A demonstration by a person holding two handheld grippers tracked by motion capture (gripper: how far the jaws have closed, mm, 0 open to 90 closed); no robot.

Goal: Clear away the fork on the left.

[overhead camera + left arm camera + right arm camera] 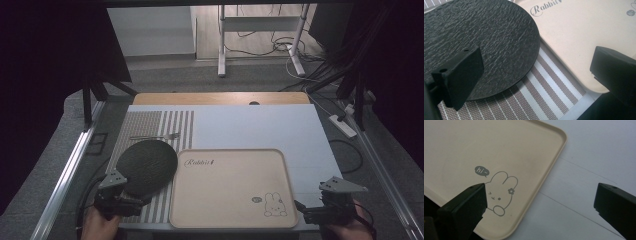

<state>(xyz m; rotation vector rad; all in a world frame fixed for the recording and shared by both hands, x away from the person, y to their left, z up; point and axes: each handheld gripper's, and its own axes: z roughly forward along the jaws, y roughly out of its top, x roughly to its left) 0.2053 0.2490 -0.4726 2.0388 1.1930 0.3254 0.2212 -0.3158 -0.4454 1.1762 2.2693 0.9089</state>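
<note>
A table seen from above, with a person's hands coming in at the bottom edge, each holding a two-jaw gripper. A beige tray [232,210] lies flat at the near middle of the table, printed with the word "Rabbit" at its far left and a small rabbit drawing [275,205] at its near right corner. To the tray's left lies a striped mat [165,125]. On the mat rests a round black plate [147,165] with a rough, slate-like surface; its right edge sits just beside, perhaps slightly over, the tray's left rim. Beyond the plate, a fork [156,136] lies across the mat.

The left gripper [120,197] sits at the plate's near left edge. In the left gripper view its jaws are spread wide and hold nothing; one jaw is over the plate [486,42], the other over the tray's corner [574,42], with the mat [544,87] between them.

The right gripper [320,210] is near the tray's near right corner. In the right gripper view its jaws are also spread wide and empty, one over the rabbit [501,192], the other over the bare white table [584,170].
</note>
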